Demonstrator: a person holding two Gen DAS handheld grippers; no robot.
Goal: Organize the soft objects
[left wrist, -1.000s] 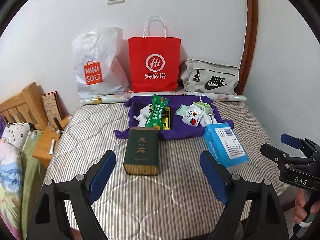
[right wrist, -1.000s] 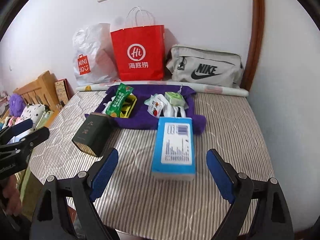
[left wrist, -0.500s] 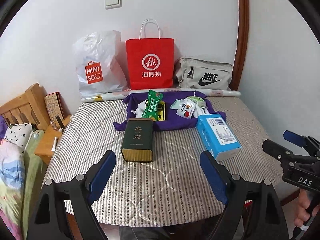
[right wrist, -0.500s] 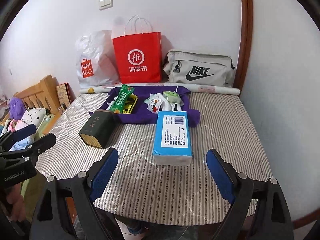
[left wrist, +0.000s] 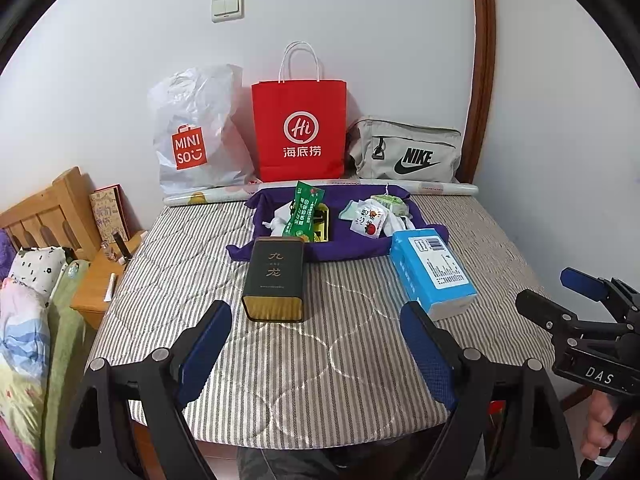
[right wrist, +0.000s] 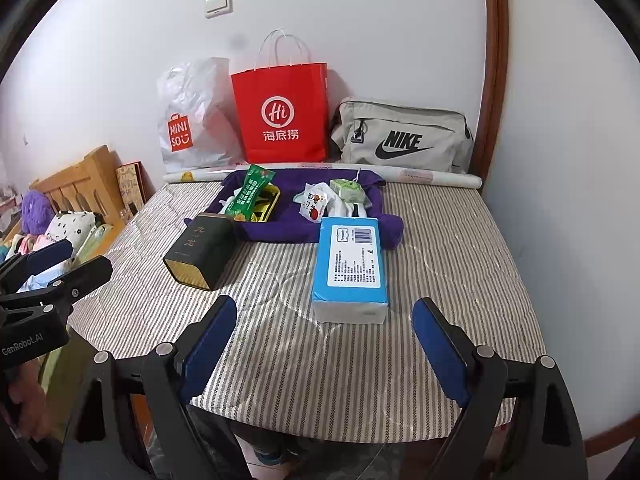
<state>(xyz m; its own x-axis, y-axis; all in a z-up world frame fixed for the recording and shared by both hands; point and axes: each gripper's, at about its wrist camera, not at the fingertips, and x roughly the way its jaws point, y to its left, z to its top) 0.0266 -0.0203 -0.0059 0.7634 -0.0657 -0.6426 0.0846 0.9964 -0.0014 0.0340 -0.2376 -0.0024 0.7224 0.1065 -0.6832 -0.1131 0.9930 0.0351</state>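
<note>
Blue tissue pack [right wrist: 350, 266], centre frame, on striped mattress [right wrist: 440, 248].
Likely light, squashy, slick-wrapped; grasp across long sides. Left gripper [left wrist: 316, 344], right gripper [right wrist: 325, 340]: jaws spread, empty.

Plenty of bare striped mattress [left wrist: 320, 360] in the lower middle of both views, so the near strip is wide open. Going further in, the dark tin [left wrist: 276, 280] lies left of centre and the blue tissue pack [right wrist: 352, 264] right of centre, with a clear lane between them. That lane dead-ends at the purple cloth [left wrist: 344, 246] piled with small packets. Behind it the white bag [left wrist: 196, 132], red bag [left wrist: 300, 128] and grey pouch [left wrist: 404, 152] wall off the back. The right edge looks clear, though fisheye warps it.
</note>
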